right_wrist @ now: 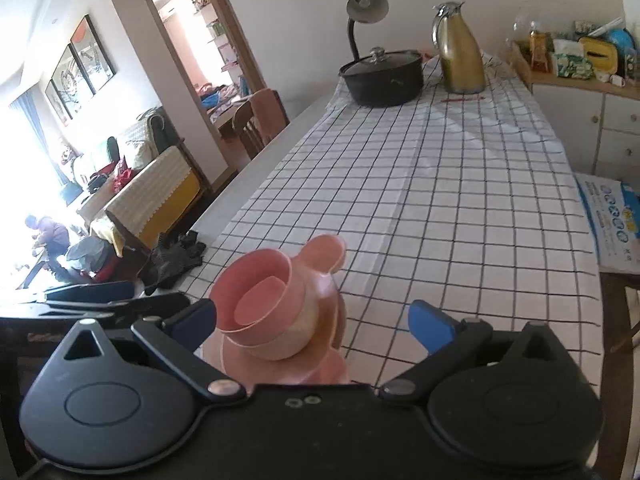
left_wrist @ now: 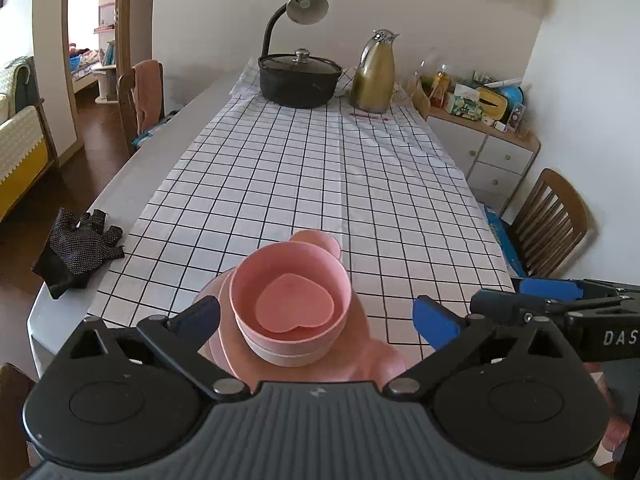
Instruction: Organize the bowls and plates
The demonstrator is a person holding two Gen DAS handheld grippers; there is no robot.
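A stack of pink dishes stands on the checked tablecloth near the table's front edge. At the bottom is a pink plate with round ears (left_wrist: 320, 242) (right_wrist: 325, 254). On it sit nested pink bowls (left_wrist: 292, 304) (right_wrist: 262, 304), with a small heart-shaped dish (left_wrist: 295, 304) inside the top one. My left gripper (left_wrist: 316, 312) is open, its fingers on either side of the stack, holding nothing. My right gripper (right_wrist: 312, 316) is open too, just behind the stack. Its blue fingers also show at the right of the left wrist view (left_wrist: 552, 290).
A black lidded pot (left_wrist: 299, 80), a grey desk lamp (left_wrist: 298, 12) and a gold jug (left_wrist: 374, 74) stand at the table's far end. Black gloves (left_wrist: 78, 252) lie on the table's left edge. Wooden chairs (left_wrist: 550, 220) stand on both sides. A cabinet (left_wrist: 492, 152) is at the right.
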